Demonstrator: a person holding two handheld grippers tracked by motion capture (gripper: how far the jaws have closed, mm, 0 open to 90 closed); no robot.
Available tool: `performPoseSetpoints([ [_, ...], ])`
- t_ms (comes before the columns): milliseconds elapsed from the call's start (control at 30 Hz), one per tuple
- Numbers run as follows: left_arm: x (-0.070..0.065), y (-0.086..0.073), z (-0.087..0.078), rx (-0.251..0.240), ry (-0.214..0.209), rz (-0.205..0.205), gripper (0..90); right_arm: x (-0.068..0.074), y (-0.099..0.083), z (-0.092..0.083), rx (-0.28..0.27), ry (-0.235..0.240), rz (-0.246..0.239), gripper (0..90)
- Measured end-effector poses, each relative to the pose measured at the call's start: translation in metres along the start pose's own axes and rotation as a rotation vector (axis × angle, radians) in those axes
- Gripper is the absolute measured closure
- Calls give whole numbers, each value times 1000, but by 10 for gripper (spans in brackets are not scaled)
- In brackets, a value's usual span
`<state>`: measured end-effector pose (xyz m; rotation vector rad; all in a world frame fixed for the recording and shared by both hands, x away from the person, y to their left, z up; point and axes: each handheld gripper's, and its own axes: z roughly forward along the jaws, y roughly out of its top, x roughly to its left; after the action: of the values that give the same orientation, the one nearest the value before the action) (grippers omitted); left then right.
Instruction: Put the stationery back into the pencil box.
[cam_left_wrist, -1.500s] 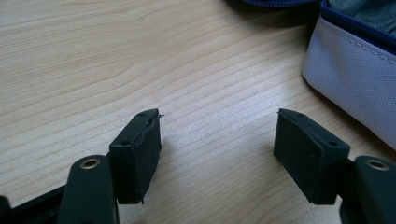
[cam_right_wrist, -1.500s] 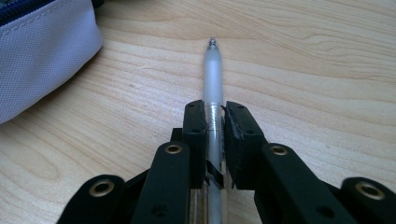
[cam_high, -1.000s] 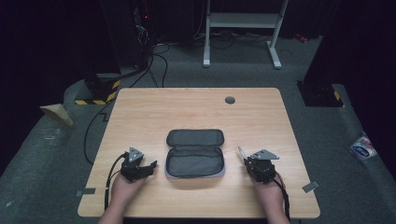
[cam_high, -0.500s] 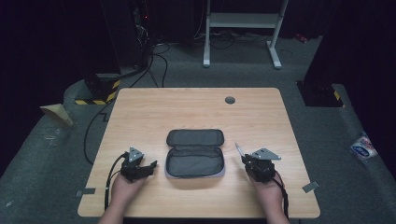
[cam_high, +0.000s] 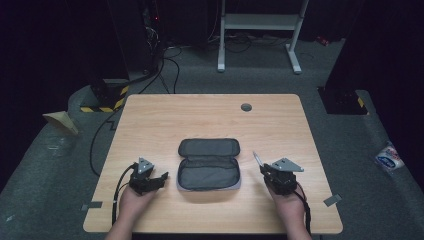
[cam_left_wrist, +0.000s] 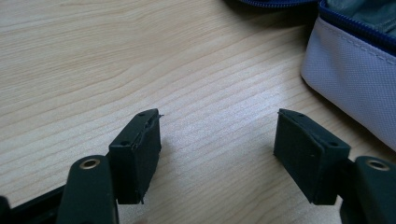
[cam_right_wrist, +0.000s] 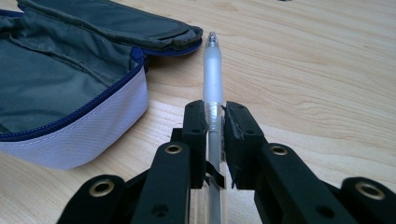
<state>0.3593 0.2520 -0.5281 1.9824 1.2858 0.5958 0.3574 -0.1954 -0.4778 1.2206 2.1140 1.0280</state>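
Pen (cam_right_wrist: 213, 74) clamped in right hand-held gripper (cam_right_wrist: 215, 114), just right of open pencil case (cam_high: 209, 165) on tabletop (cam_high: 165, 120); left hand-held gripper (cam_left_wrist: 217, 140) released, jaws apart, nothing between them

An open pouch (cam_high: 209, 165) lies on the table (cam_high: 165, 120), pen (cam_high: 258, 159) just right of it, perhaps not touching.

Pen (cam_right_wrist: 213, 70): translucent white barrel, clamped in right claw (cam_right_wrist: 215, 122), pointing forward. Pencil case (cam_high: 209, 164): grey, unzipped, lid open flat, mid-bench.
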Motion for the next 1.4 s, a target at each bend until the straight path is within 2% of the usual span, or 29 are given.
performPoseSetpoints([
  [333, 0, 0, 0, 2, 0, 1, 319, 5, 7, -2, -14, 31, -25, 785],
  [600, 0, 0, 0, 3, -1, 1, 319, 11, 19, 9, 0, 63, -57, 785],
  [767, 0, 0, -1, 3, 0, 3, 319, 14, 37, 11, -11, 97, -68, 785],
  [900, -1, 0, -1, 0, 0, 1, 319, 16, 43, 12, -12, 116, -81, 785],
  [1200, 0, 0, 0, 3, -3, 4, 317, 32, 58, 25, 10, 157, -144, 785],
  [1267, 0, 0, 0, 3, -2, 3, 317, 33, 59, 26, 13, 160, -143, 785],
  [1400, 0, 0, 0, 3, -2, 1, 317, 45, 68, 31, 5, 200, -175, 785],
])
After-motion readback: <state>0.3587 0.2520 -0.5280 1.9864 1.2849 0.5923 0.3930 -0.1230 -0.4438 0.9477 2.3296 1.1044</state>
